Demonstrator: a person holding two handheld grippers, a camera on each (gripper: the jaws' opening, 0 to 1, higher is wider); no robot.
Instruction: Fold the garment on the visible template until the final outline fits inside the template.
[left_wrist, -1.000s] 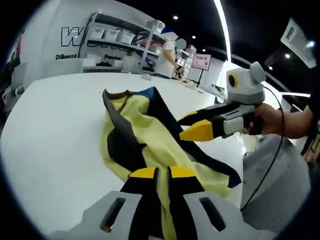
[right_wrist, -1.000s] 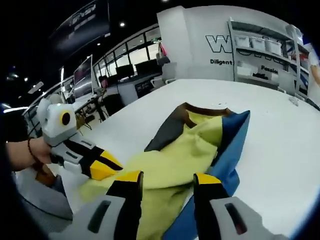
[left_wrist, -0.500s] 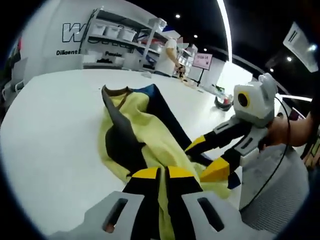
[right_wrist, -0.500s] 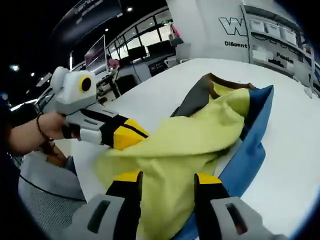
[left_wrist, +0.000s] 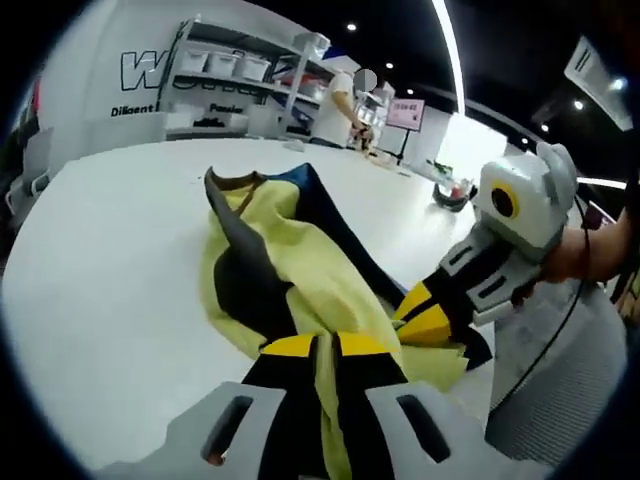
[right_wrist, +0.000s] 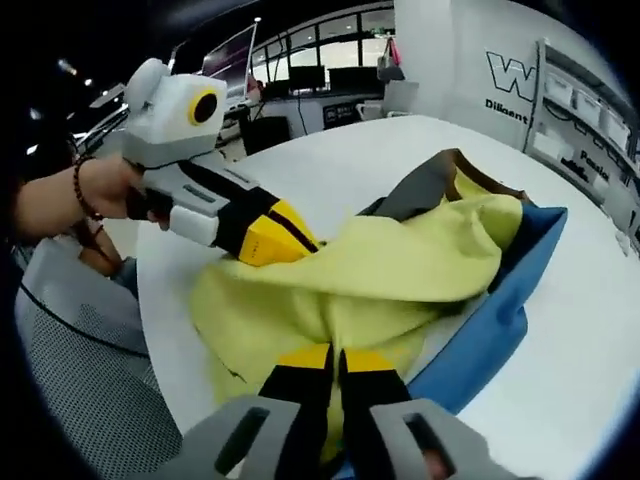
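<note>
Left gripper view, both claws pinching yellow garment (left_wrist: 300, 270), white table (left_wrist: 110, 250)

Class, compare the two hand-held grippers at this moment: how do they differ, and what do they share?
The left hand-held gripper pinches the garment near its hem's middle; the right hand-held gripper grips the hem further along. Both are shut on yellow cloth, both have yellow-tipped black jaws, and both are held by hand above the white table.

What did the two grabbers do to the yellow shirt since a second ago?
The right gripper was open over the yellow cloth and has now shut on the garment near its hem. In the left gripper view it dropped from above the garment to its edge. The left gripper stayed clamped on the fabric. The white table looks unchanged, and the collar end still lies on it.
</note>
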